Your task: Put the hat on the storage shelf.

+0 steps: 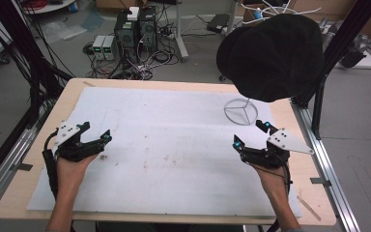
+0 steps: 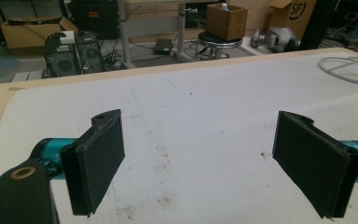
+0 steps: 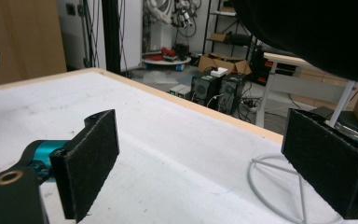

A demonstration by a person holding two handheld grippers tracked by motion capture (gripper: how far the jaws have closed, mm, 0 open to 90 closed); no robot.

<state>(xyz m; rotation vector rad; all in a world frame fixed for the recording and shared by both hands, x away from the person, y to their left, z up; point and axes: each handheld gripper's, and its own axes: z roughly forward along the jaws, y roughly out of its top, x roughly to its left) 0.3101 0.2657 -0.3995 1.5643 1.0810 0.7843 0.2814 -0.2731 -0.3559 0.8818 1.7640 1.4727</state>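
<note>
While both hands rest low on the table:

Left gripper (image 1: 94, 131): held in the left hand (image 1: 73, 166), near the left edge of the white sheet (image 1: 174, 145); jaws wide apart, nothing between them.

Left gripper pads (image 2: 98, 158): black and fuzzy, seen close in the left gripper view, just above the sheet, bare sheet in the gap.

Right gripper (image 1: 251, 134): held in the right hand (image 1: 270, 176), near the right side of the sheet; jaws wide apart, holding nothing.

Right gripper pads (image 3: 91, 161): black and fuzzy too, seen close in the right gripper view, with the ring base past them.

Black hat (image 1: 272, 53): big, round and dark, up on the stand at the far right, above the table, just beyond the right gripper; not touched by either gripper.

Stand (image 1: 240, 111): white wire ring base flat on the sheet, far right, with a thin white pole going up under the hat; close to the right gripper, maybe not touching, hard to tell.

White sheet: spread over most of the wooden table (image 1: 67, 99), with small brown marks near the middle.

Computer boxes (image 1: 136, 28): on the floor past the far edge of the table, with many wires.

Wooden box (image 2: 226, 21): far off, seen in the left gripper view.
</note>
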